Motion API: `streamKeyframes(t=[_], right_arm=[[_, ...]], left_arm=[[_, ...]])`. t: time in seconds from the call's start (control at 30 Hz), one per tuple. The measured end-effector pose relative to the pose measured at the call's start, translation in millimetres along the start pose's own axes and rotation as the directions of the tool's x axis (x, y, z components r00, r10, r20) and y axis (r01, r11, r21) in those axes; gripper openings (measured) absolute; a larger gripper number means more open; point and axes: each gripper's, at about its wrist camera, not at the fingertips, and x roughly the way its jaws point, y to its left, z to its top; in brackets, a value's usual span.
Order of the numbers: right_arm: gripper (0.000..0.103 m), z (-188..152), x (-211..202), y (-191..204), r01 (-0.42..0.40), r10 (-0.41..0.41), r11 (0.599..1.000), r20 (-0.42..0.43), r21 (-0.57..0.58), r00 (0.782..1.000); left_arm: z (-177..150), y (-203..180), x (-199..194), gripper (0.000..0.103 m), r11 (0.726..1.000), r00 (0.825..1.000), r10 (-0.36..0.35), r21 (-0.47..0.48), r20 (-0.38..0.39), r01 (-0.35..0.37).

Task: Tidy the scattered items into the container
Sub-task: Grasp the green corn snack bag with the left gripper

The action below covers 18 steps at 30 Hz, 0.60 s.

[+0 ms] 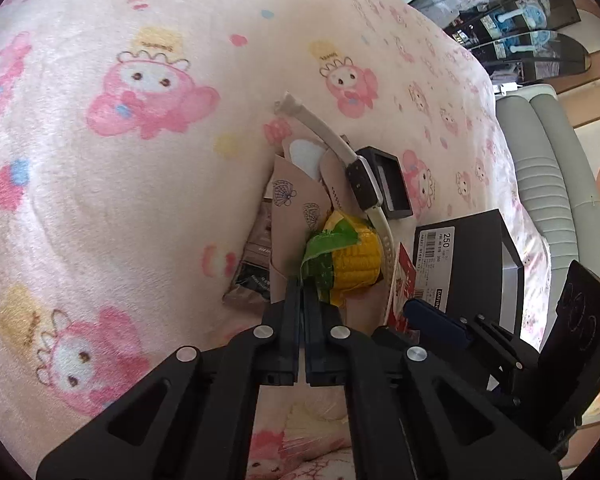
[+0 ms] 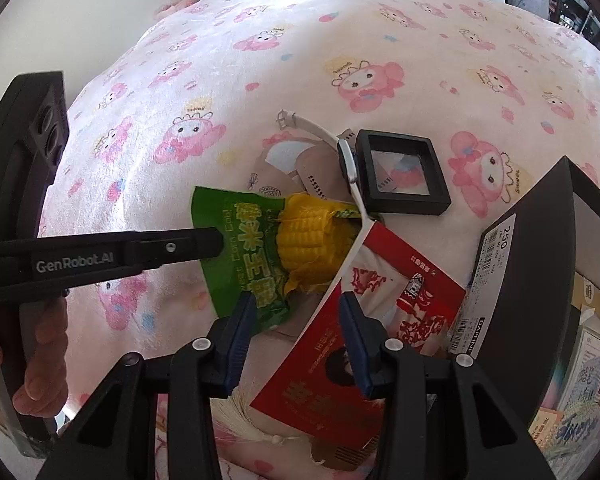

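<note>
With left gripper (image 1: 302, 284) pinching only the green wrapper edge of the corn packet (image 2: 300, 240) atop the bed clutter beside the black box (image 2: 540, 264), right gripper (image 2: 296, 312) spread, film may slip.

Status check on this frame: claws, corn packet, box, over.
Left claw shut on corn packet edge. Right claw open, over red packet. Black box to the right, open. White watch lies against the corn.

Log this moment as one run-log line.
left gripper: shut on corn packet | right gripper: open, over red packet | black box: at right | stage: pickup
</note>
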Motion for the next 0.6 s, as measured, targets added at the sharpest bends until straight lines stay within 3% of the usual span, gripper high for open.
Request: streamKeyframes(t=[0.13,0.2,0.33,0.43,0.5,0.6], right_arm=[[0.039,1,-8,4,-0.031,0.031,1.000,0.015,0.003,0.999],[0.039,3,-12,8,-0.051,0.052,0.999,0.025,-0.012,0.998],[0.040,14,-7,1,0.012,-0.013,1.000,0.033,0.016,0.999],[0.040,16,2,-6,0.006,-0.005,0.998,-0.016,0.058,1.000],[0.040,13,10,-1,-0.017,0.019,0.999,-0.048,0.043,0.999],[0.040,6,18,5,-0.027,0.029,0.999,-0.079,0.037,0.996]], left_arm=[[-18,17,-45,0.000,1.000,0.996,0.028,-0.012,0.083,-0.027],[-26,27,-63,0.000,1.000,0.994,0.010,-0.021,0.108,-0.008],[-26,26,-61,0.000,1.000,0.997,-0.024,0.007,0.074,0.024],[-19,8,-42,0.015,0.997,0.998,-0.065,0.049,0.026,0.064],[-10,-3,-26,0.036,0.990,0.992,-0.125,0.058,-0.003,0.125],[3,-17,-2,0.040,0.987,0.989,-0.141,0.066,-0.041,0.144]])
